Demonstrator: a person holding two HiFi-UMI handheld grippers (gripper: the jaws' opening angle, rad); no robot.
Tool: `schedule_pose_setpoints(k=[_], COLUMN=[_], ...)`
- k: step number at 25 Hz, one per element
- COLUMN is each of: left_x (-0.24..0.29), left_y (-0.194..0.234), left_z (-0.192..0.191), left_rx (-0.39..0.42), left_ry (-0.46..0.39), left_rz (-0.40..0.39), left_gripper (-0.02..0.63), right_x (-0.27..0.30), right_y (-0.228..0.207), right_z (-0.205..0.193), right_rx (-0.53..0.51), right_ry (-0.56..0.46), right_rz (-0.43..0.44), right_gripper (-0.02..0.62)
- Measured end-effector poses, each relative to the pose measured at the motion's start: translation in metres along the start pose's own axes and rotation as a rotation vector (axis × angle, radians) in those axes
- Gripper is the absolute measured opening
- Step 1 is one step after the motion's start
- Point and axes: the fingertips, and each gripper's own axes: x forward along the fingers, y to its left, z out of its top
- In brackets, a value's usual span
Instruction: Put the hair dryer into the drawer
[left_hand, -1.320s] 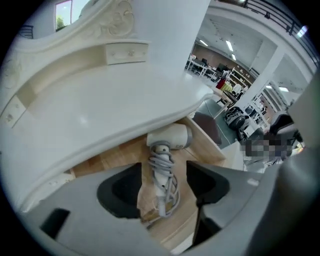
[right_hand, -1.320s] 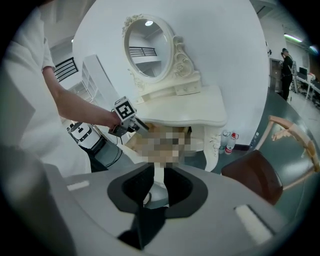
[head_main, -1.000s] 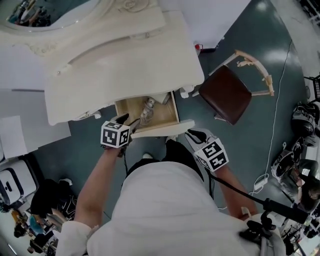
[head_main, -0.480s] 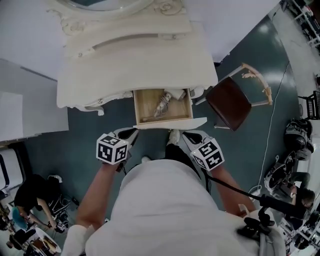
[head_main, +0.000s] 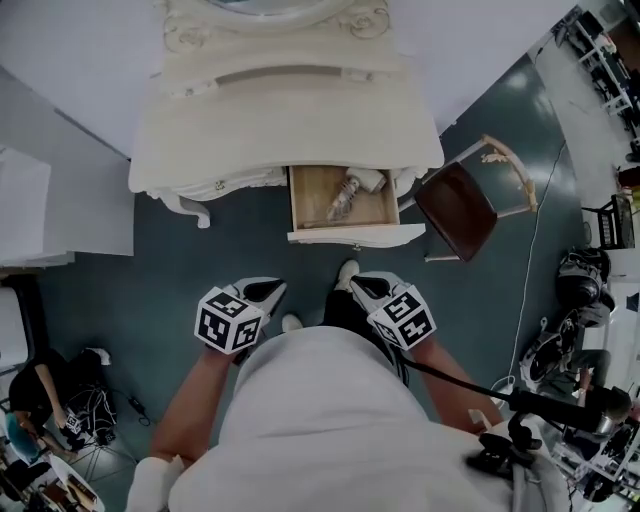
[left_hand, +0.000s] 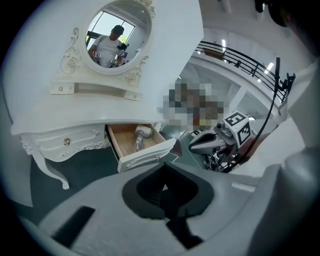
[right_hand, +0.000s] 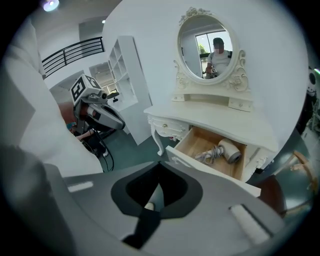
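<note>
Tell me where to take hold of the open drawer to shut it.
Take the small knob at the middle of the front panel, coming from the person's side: the drawer stands pulled out toward them, front facing out, hair dryer lying inside.

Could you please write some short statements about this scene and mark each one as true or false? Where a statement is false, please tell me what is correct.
1. The drawer is pulled open. True.
2. The hair dryer lies on top of the table. False: it lies inside the drawer, together with its cord.
3. The left gripper holds the hair dryer. False: it is shut and empty, away from the table.
4. A chair with a dark brown seat stands beside the table. True.
5. An oval mirror stands on the table. True.
</note>
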Motion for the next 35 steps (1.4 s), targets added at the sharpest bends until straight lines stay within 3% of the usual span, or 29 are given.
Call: schedule_pose_setpoints(k=[11, 35], left_x=[-0.060, -0.094], left_y=[-0.025, -0.043], left_z=[-0.061, -0.094], left_rx=[-0.004, 0.010], left_ry=[-0.052, -0.101], left_rz=[-0.012, -0.001], left_gripper=[0.003, 0.003], right_x=[0.007, 0.008], right_y=[0.095, 0.147], right_z=[-0.020, -0.025], right_rx=[-0.066, -0.154], right_ry=[0.027, 0.033], right_rz=[0.058, 0.069], right_gripper=[-0.002, -0.002])
